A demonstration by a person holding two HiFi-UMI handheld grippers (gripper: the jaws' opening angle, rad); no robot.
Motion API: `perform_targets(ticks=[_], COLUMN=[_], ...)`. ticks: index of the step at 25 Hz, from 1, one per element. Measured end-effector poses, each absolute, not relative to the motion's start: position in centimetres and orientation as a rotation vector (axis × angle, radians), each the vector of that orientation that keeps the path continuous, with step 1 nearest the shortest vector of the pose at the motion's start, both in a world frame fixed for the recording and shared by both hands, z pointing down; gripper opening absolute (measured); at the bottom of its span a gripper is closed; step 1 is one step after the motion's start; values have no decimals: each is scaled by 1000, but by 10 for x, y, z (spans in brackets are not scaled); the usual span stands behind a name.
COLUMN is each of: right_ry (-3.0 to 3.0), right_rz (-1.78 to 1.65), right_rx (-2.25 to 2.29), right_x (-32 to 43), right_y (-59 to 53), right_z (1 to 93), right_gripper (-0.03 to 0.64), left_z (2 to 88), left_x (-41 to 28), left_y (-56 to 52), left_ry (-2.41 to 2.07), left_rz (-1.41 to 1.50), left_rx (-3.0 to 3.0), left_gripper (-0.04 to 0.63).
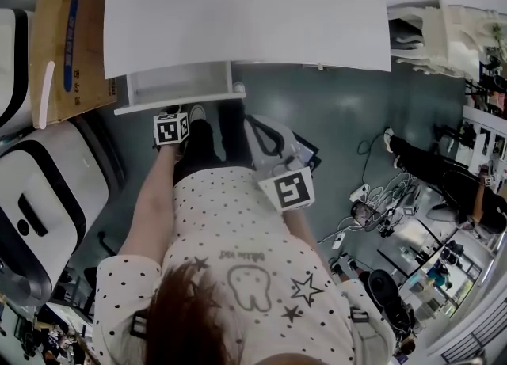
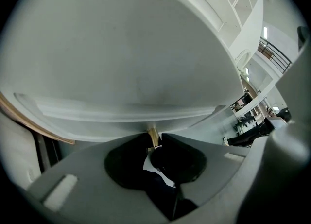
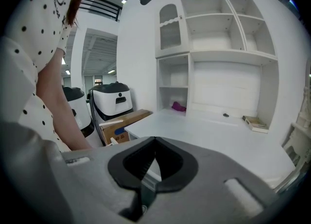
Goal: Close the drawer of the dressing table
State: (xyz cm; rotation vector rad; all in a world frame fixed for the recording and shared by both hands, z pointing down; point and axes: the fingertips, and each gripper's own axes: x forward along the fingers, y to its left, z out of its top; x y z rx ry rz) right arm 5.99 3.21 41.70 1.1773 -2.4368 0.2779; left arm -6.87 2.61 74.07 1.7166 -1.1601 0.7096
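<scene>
Head view: holding the left gripper (image 1: 178,110) at the open drawer (image 1: 178,86), far left under the dressing table (image 1: 245,15); holding the right gripper (image 1: 257,127) nearer, by the torso. Left gripper view: pinching the brass knob (image 2: 153,135) between narrowly parted jaws. Right gripper view: pressing jaws together, empty.

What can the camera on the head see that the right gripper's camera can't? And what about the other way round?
Only the head view shows the open drawer, pulled out from under the table toward the person, and the tangle of cables on the floor. Only the right gripper view shows the white shelves above the table and a small purple thing in a low cubby. Both show the white table top, the cardboard box beside it, and the person's dotted shirt.
</scene>
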Motion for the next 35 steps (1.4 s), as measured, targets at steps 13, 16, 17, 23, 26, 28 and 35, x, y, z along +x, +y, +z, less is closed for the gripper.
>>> perform_targets(ticks=[13,16,17,23,26,28,35], right_ry=[-2498,-2538,-2551,-2620,-2631,-2638,-2662], right_rz=[258,234,224,176,165,159,160], right_rx=[1001,932,918,876,839,811,769], right_x=[69,75,79,111,122,124,126], right_y=[-3,-21,-28,-63,-72,-75,-83], right_z=[420,418,416,407,410,412,411], right_gripper=[3,3,3,3,3,3,3], left_z=[743,743,744,744,744,744,742], left_x=[-69,-72,-73,-77,-77,-79,-85], left_y=[26,26,26,22,17,14,12], left_ry=[-1222,-1261,-1279,-1387,-1422,-1444,-1497], left_rz=[718,713,711,700,696,699,688], left_rx=[1638,1600,1583,1494,1477,1458,1401], left_gripper=[86,86,86,86,86,86,83])
